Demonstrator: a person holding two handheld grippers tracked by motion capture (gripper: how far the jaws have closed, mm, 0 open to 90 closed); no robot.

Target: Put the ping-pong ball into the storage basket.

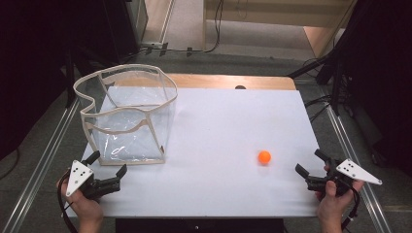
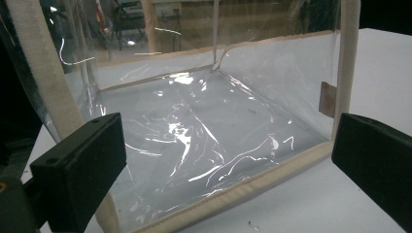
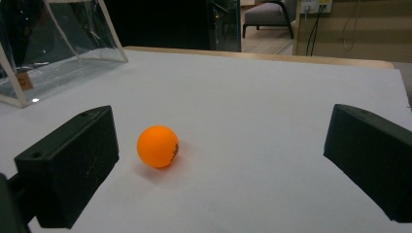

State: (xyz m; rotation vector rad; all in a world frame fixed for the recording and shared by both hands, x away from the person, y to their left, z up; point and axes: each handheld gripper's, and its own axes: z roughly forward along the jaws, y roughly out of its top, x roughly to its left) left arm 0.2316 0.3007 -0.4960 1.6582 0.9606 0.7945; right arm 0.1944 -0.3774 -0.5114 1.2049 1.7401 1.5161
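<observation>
White tabletop (image 1: pixel 218 145) lies bare between clear bag (image 1: pixel 131 116), orange ball (image 1: pixel 264 157), both grippers' fingers spread.

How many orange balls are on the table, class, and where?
1. The orange ball lies on the white table, just ahead of the open right gripper, apart from the clear bag.

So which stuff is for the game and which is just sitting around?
Probably for the job:
small orange ball
clear plastic bag with cream fabric trim
left gripper, open
right gripper, open

Just lying about:
black cables on the floor
grey chair
</observation>
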